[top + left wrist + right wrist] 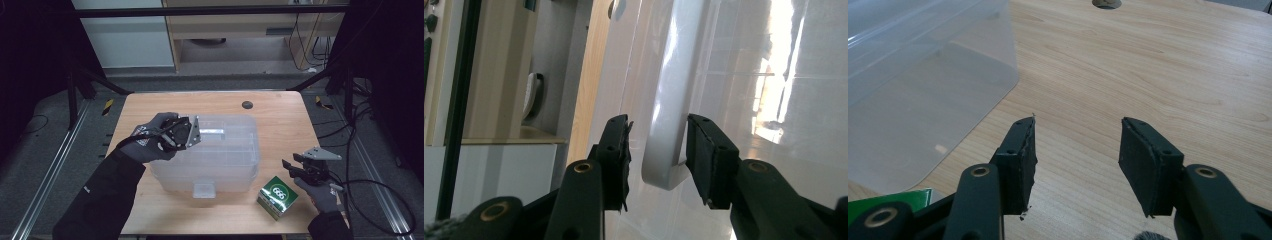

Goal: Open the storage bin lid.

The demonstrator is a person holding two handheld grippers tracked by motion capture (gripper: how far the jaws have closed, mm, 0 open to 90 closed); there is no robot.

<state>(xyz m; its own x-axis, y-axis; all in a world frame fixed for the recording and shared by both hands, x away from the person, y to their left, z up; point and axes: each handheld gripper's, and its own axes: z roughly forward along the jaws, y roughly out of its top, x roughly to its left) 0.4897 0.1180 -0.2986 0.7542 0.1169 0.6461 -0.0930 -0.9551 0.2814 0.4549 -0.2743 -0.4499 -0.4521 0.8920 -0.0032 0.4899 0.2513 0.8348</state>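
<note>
At the desk's (pixel 280 107) centre sits the clear storage box (pixel 235 165). The left hand-held gripper (pixel 658 142), at its nine o'clock, straddles the lid handle (pixel 663 150), pads not yet pressing. Next it likely must clench and lift. The right hand-held gripper (pixel 1078 165) hangs released, empty, at four o'clock.

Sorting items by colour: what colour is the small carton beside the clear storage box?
Green with white markings: the small carton, best in the high view.

I see a translucent, glossy plastic bin (pixel 220 150) mid-frame on a matt, wood-grain surface (pixel 280 115). Lower right, the green carton (pixel 277 196) looks like smooth printed card. My claw pads (pixel 1025 160) look matt, rough black rubber.
</note>
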